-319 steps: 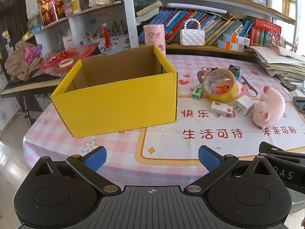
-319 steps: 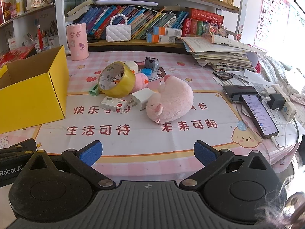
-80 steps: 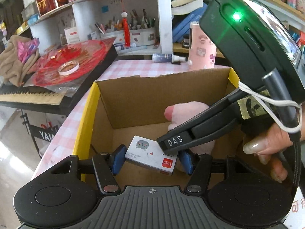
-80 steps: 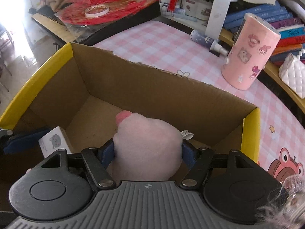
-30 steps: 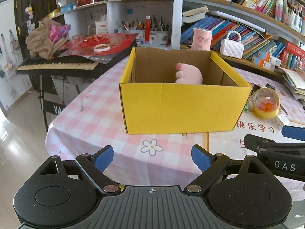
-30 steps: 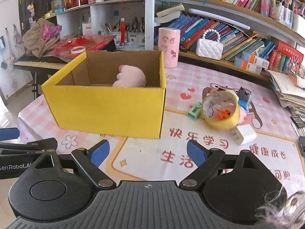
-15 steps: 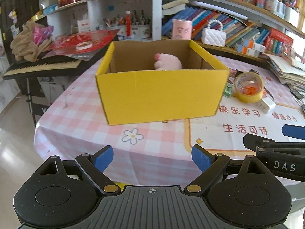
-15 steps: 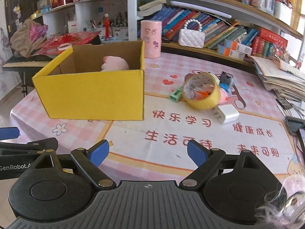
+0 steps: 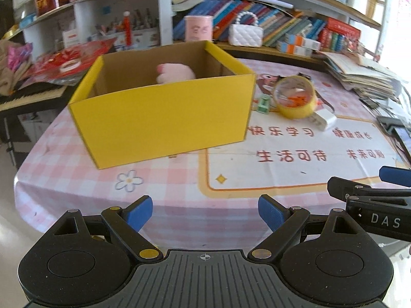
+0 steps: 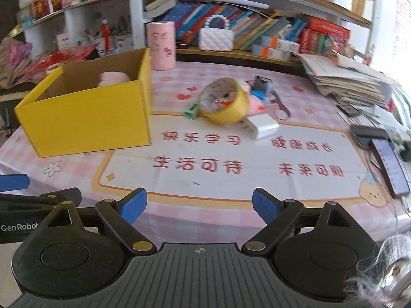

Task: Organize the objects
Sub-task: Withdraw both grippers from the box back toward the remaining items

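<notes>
At the near edge of a pink checked table [image 9: 77, 179], seen from the left wrist, the left gripper [image 9: 205, 211] hangs empty with its blue-padded fingers spread wide, facing the yellow box [image 9: 164, 120] at twelve o'clock; a pink plush toy [image 9: 176, 73] shows above the box's front wall, already inside. Toward two o'clock lie a roll of yellow tape [image 9: 295, 98], a small green item [image 9: 263, 104] and a white charger [image 9: 323, 119], all outside the box. The step in hand looks like a pause between loads, and the next move calls for reaching over to that cluster and closing on one piece. From the right wrist, the right gripper [image 10: 199, 206] is likewise released and holds nothing, with the box at ten o'clock and the tape [image 10: 226, 101] near twelve. This view alone reveals a blue-and-grey object [image 10: 260, 86] and a pink item [image 10: 254, 105] tucked behind the tape, plus a phone [image 10: 390, 165] at three o'clock; the left view alone looks deeper into the box.
</notes>
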`<state>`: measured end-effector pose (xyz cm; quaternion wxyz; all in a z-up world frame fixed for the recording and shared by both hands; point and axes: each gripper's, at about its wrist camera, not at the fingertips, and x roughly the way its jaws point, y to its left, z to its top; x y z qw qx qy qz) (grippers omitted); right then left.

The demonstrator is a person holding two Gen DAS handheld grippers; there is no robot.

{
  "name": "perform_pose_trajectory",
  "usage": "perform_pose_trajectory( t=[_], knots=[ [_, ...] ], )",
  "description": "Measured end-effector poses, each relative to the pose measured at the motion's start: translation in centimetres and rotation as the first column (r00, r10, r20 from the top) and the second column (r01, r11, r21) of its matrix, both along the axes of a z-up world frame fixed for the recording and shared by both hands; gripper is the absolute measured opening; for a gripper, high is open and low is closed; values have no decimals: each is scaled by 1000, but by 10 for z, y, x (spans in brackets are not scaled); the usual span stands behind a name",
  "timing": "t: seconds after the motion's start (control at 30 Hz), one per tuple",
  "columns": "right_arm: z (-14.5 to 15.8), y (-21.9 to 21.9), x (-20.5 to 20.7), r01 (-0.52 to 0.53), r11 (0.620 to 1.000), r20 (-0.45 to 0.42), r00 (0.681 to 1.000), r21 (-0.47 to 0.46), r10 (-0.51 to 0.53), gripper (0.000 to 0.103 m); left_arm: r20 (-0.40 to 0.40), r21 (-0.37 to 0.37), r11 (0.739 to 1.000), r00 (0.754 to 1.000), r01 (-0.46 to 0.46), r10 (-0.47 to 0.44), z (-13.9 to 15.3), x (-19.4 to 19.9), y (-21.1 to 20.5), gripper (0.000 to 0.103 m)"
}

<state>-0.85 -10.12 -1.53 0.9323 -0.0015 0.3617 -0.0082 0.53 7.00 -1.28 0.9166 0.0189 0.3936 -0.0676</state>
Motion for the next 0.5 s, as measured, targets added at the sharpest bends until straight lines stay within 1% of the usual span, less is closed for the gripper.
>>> perform_pose_trajectory(
  t=[0.23, 0.5],
  knots=[
    [0, -13, 0, 63, 998, -5, 998, -8, -63, 89, -4, -11, 999, 999, 38, -38, -1, 8, -11, 91],
    [0, -27, 6, 85, 996, -10, 996, -21, -85, 89, -4, -14, 997, 997, 71, -71, -3, 19, -31, 91]
  ],
)
